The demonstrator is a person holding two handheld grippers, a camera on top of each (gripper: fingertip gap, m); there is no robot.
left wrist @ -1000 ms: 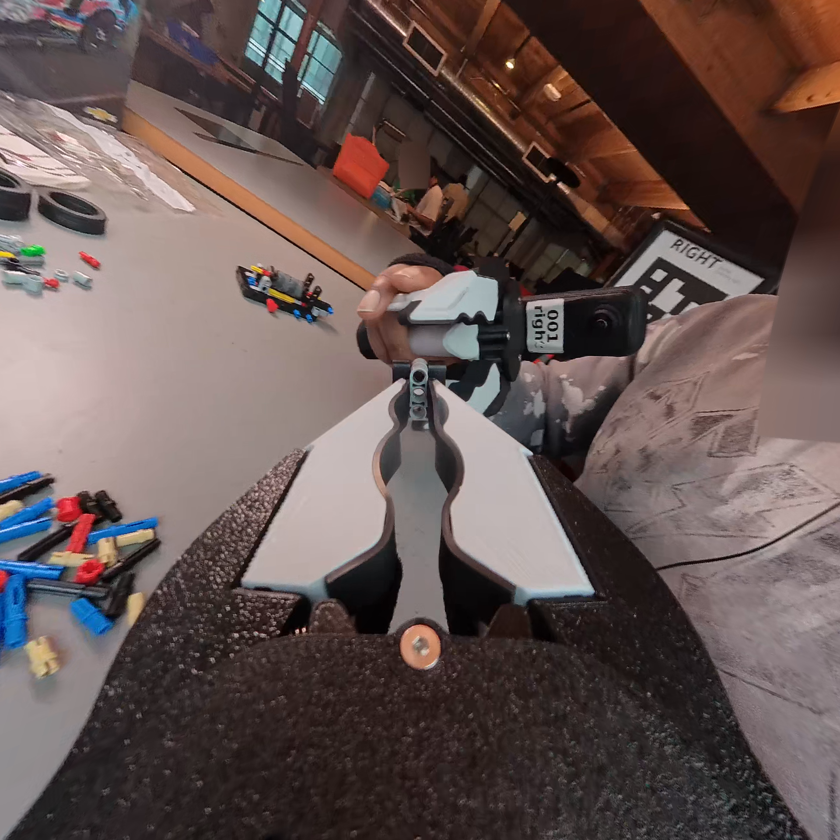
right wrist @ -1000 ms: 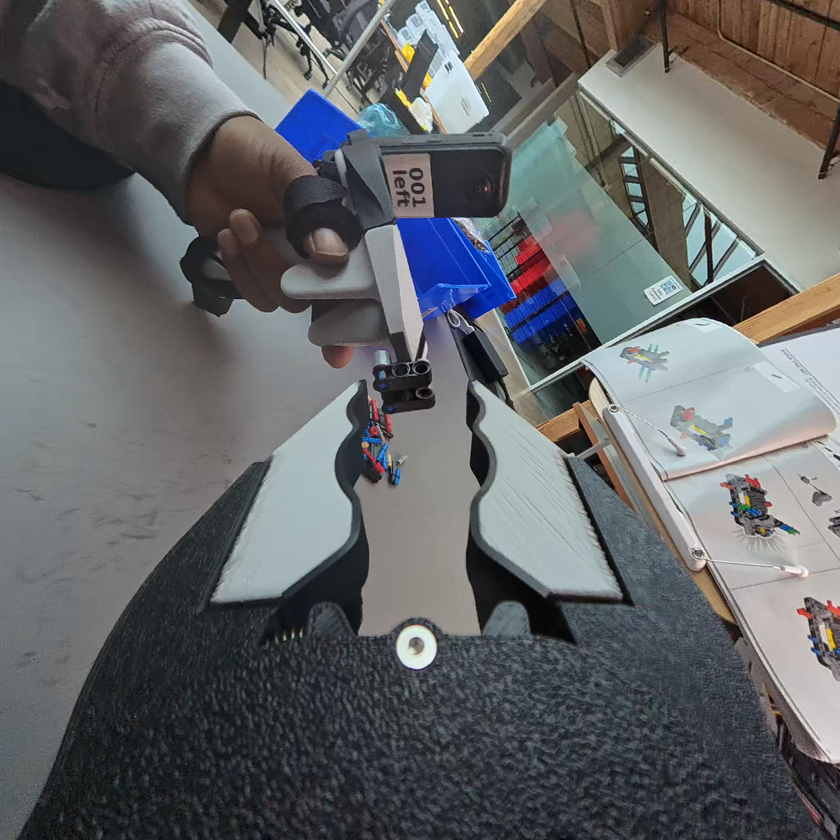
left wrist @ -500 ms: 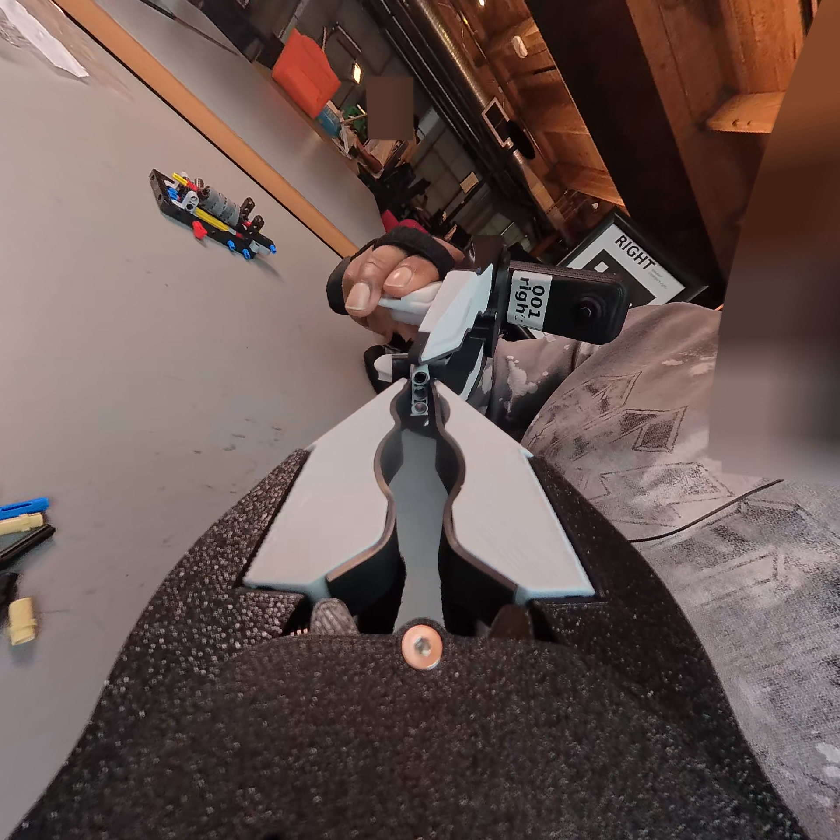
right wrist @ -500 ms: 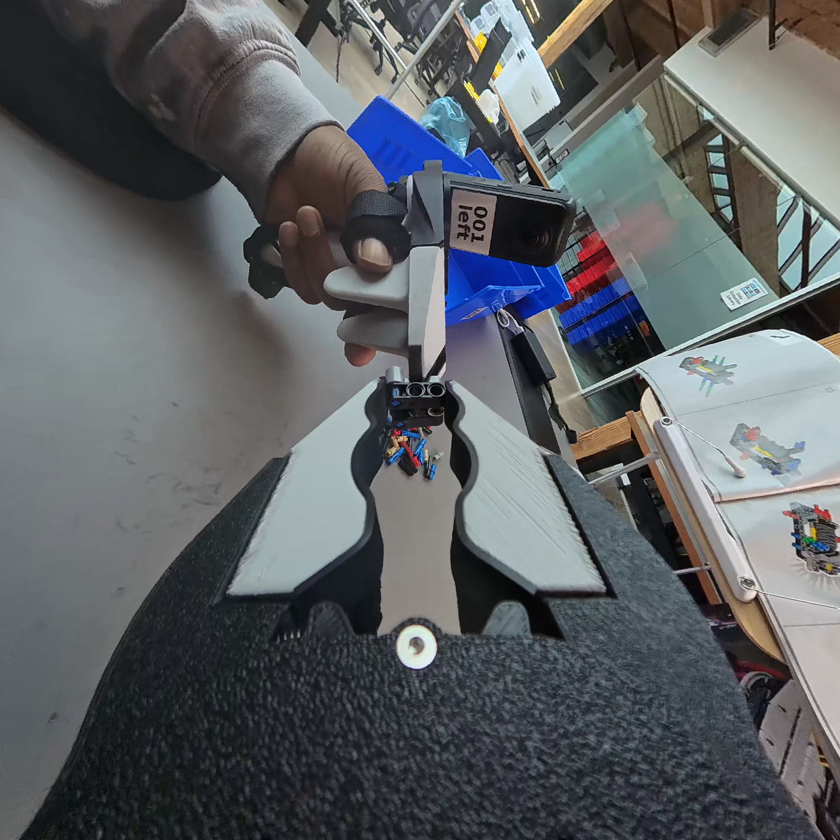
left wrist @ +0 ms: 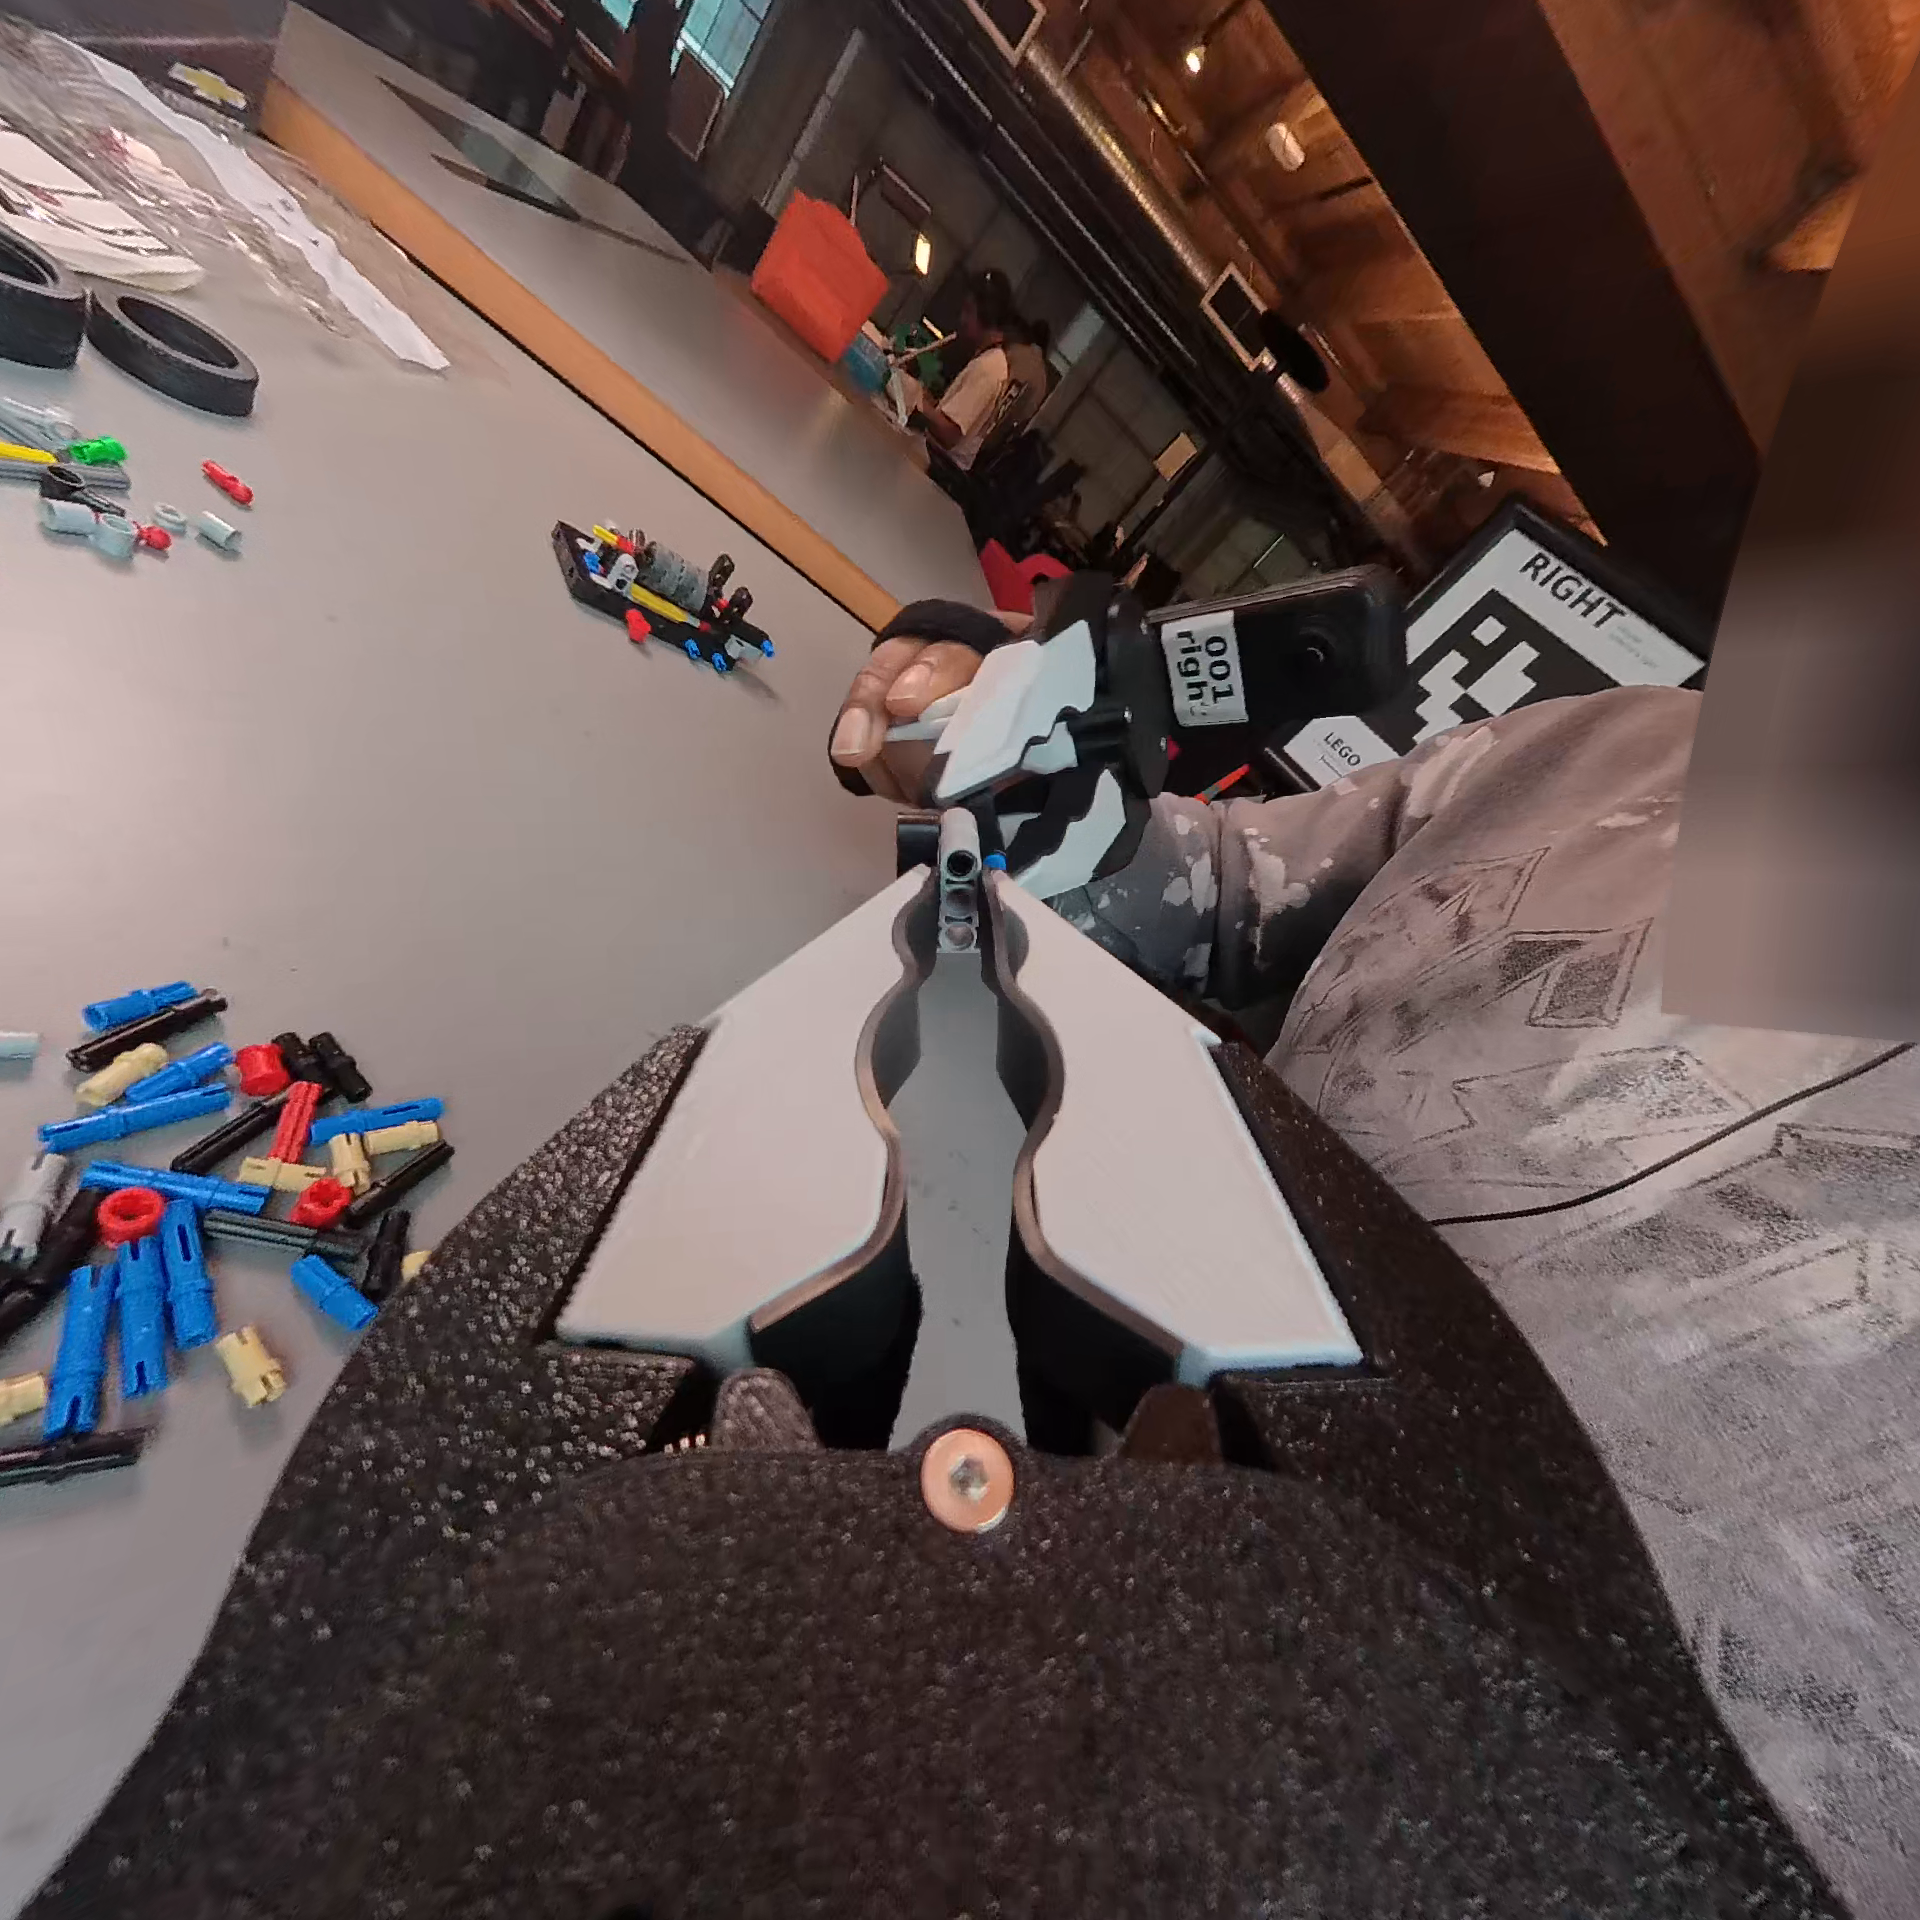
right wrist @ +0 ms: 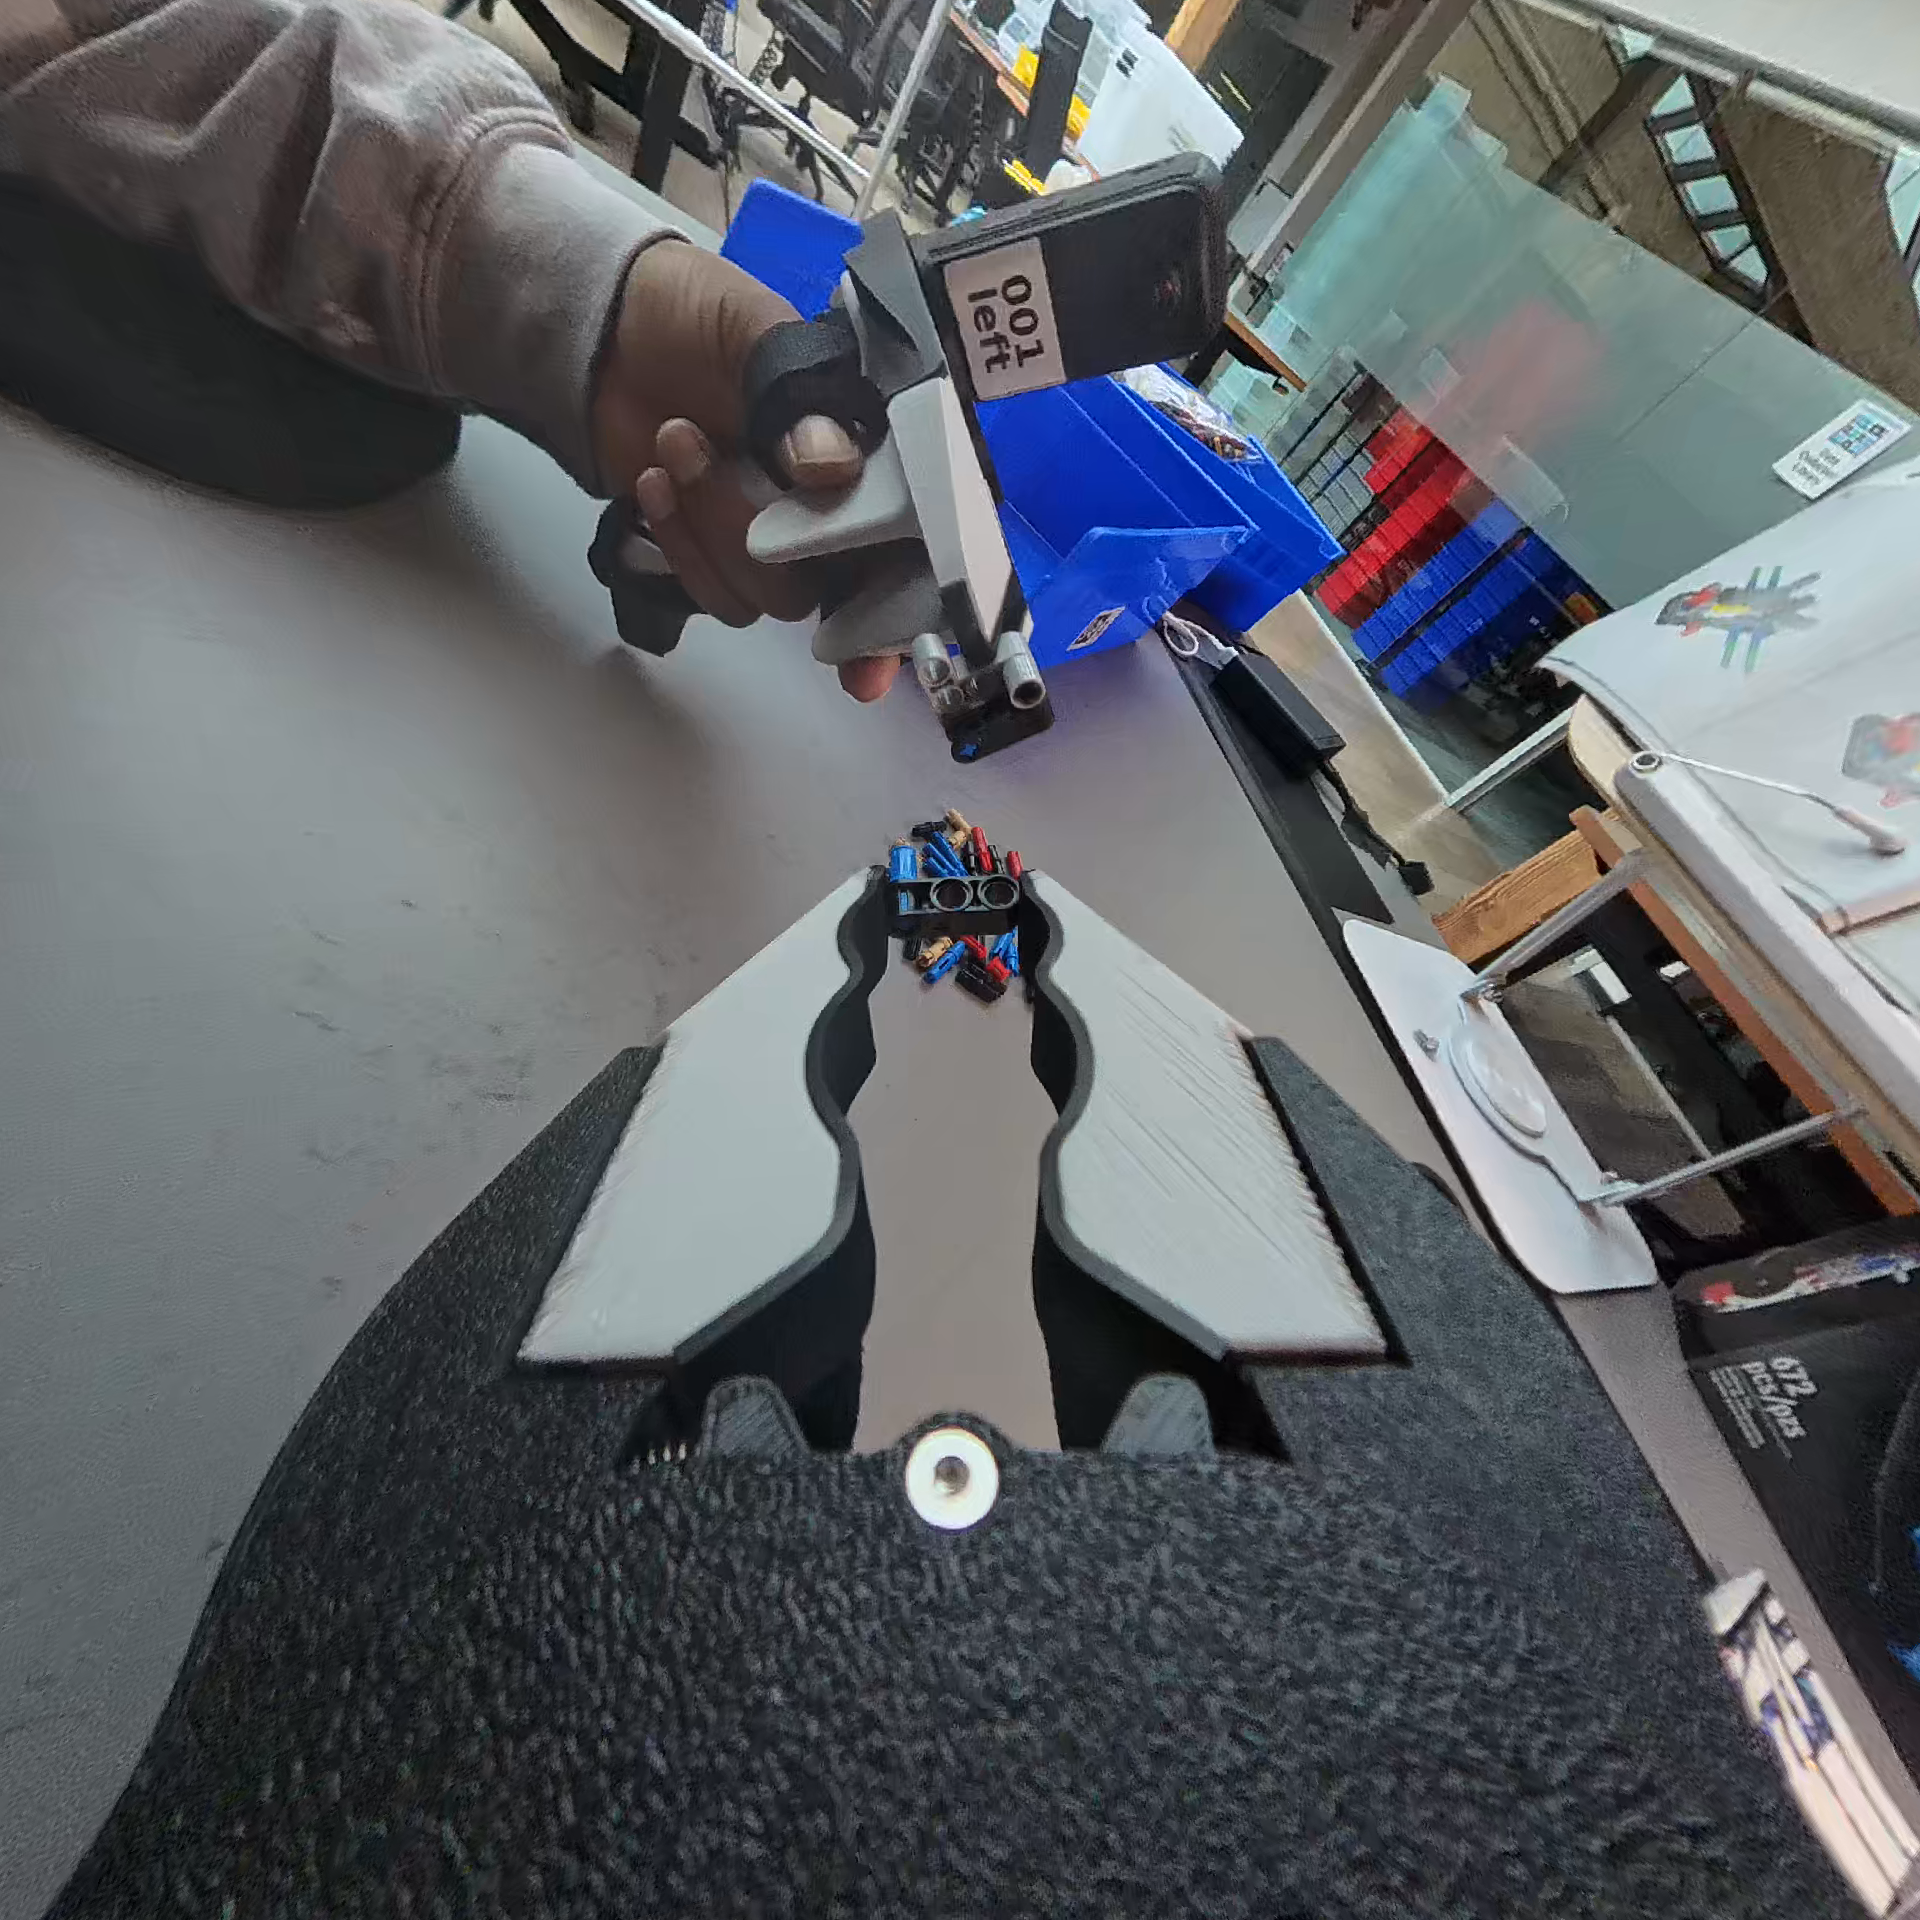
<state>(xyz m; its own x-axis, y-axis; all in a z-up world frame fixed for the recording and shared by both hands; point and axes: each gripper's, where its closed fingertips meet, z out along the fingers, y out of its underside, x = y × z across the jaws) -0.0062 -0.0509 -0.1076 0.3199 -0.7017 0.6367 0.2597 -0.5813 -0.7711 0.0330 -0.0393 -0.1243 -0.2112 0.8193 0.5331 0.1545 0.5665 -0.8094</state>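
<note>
A: Start close. What has the left gripper (left wrist: pixel 958 914) got?

B: Its tips are clenched on a small grey beam with holes (left wrist: pixel 958 894), held end-on. The right wrist view shows black and grey connector parts joined to that piece.

A: And the right gripper (right wrist: pixel 951 902)?

B: It pinches a black beam with round holes (right wrist: pixel 954 894) crosswise between its tips, above the table and apart from the left one.

A: What lies under them?

B: A plain grey table (left wrist: pixel 416 790), faintly scuffed. Near the left gripper lies a loose heap of blue, red, black and tan pins (left wrist: pixel 187 1195). Farther out sits a small partly built model (left wrist: pixel 660 592), then black tyres (left wrist: pixel 171 353) and clear plastic bags at the far edge.

A: And the other side?

B: Blue bins (right wrist: pixel 1122 520) stand at the table's edge, with an open instruction booklet (right wrist: pixel 1766 665) on a stand to the right.

A: The room beyond?

B: A workshop hall: wooden ceiling beams, more long tables, an orange box (left wrist: pixel 821 275), glass partitions, shelves of red and blue bins.
</note>
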